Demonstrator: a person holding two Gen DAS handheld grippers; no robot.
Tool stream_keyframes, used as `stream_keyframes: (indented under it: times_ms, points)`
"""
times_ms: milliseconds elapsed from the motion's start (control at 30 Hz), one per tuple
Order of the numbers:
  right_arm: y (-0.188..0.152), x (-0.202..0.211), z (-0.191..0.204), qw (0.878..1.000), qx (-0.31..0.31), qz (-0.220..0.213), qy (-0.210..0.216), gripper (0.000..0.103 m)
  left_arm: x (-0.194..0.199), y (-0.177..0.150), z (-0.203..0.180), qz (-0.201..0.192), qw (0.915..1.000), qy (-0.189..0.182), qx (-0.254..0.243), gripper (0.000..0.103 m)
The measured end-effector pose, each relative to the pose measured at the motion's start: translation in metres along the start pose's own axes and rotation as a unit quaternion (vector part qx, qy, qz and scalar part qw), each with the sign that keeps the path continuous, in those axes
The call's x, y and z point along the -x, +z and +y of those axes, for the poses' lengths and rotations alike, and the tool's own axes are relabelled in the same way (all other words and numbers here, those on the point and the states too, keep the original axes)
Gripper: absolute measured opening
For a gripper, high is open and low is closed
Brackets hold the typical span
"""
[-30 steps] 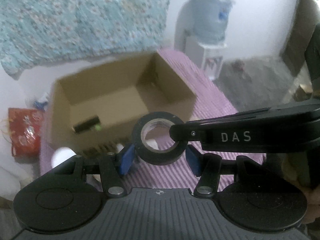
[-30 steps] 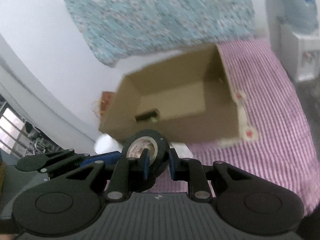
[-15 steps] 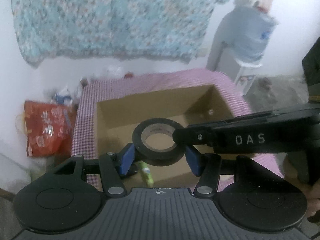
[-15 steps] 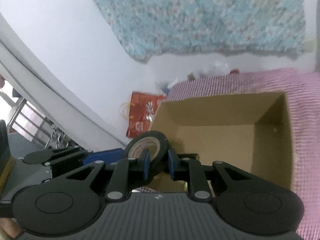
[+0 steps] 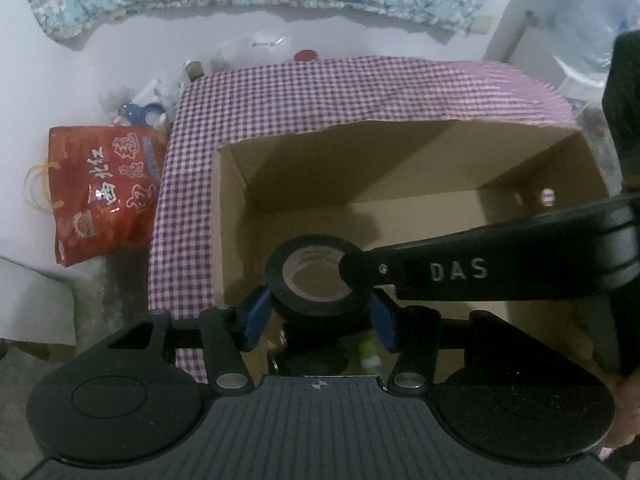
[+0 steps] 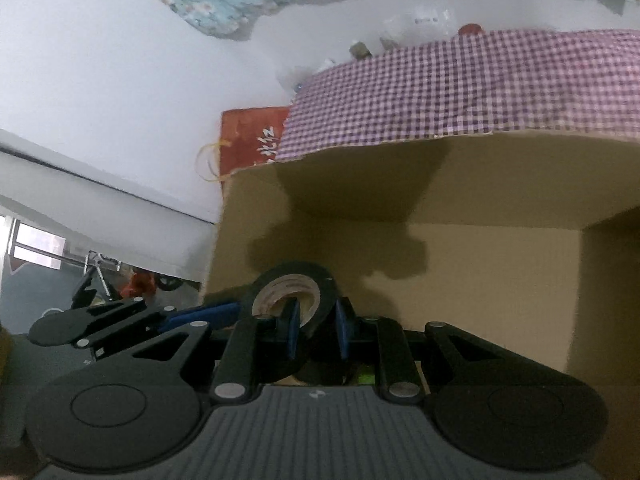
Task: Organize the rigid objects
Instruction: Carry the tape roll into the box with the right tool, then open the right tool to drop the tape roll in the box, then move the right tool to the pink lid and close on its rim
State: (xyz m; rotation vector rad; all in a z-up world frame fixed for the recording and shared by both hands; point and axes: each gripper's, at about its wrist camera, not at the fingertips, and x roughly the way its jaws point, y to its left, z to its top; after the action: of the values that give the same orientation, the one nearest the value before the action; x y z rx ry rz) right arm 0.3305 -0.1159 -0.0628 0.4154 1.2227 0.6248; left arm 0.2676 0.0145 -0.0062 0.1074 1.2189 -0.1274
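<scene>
Your right gripper (image 6: pixel 314 334) is nearly closed on the wall of the black tape roll (image 5: pixel 318 276). Your left gripper (image 5: pixel 320 316) is closing around it; contact I cannot tell. The roll's hole faces up. It hangs over the cardboard box (image 5: pixel 400 172); next, lower and release.
</scene>
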Motion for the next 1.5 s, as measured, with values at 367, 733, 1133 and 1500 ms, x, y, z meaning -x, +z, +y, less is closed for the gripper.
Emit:
stream_keyframes:
  times_ms: [367,733,1133,1500]
  points:
    - [0.018,-0.029,-0.012,1.0,-0.008,0.004,0.001,0.018,-0.006,0.009,-0.016,-0.01,0.9992,0.03,-0.026,0.053]
    - [-0.01,0.066,-0.004,0.997,0.0,-0.07,0.025,0.019,0.06,-0.014,-0.022,-0.073,0.997,0.002,-0.024,0.054]
    - [-0.141,0.189,0.003,0.98,0.02,-0.186,0.063,0.021,0.153,-0.106,-0.036,-0.178,0.9825,-0.056,-0.01,0.056]
    - [-0.245,0.144,-0.025,0.987,-0.051,-0.142,0.05,0.028,0.099,-0.192,-0.044,-0.104,0.9939,-0.036,0.004,0.056]
